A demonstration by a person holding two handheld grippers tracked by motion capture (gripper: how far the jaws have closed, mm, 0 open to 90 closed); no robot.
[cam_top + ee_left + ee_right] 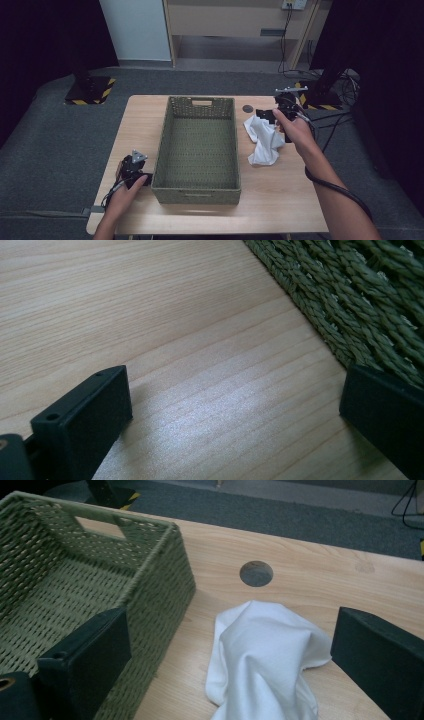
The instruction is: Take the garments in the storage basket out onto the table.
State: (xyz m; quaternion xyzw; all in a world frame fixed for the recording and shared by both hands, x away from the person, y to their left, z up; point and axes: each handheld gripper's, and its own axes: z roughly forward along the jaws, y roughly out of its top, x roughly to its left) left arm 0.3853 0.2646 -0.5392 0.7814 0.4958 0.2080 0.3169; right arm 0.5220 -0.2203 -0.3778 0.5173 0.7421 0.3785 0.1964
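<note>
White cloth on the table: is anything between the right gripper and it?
Nothing visible. In the right gripper view the white cloth lies bunched on the bare table, straight ahead between the open fingers. The woven basket stands beside it, off to one side, and the round hole lies beyond it.

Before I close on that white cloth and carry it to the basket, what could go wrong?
Two risks, as I judge it. The white cloth lies crumpled, so the right gripper, its jaws open above it, may pinch one fold and the rest could trail and catch on the basket rim. The left gripper, open too, rests on the table right beside the basket wall and could nudge it.
</note>
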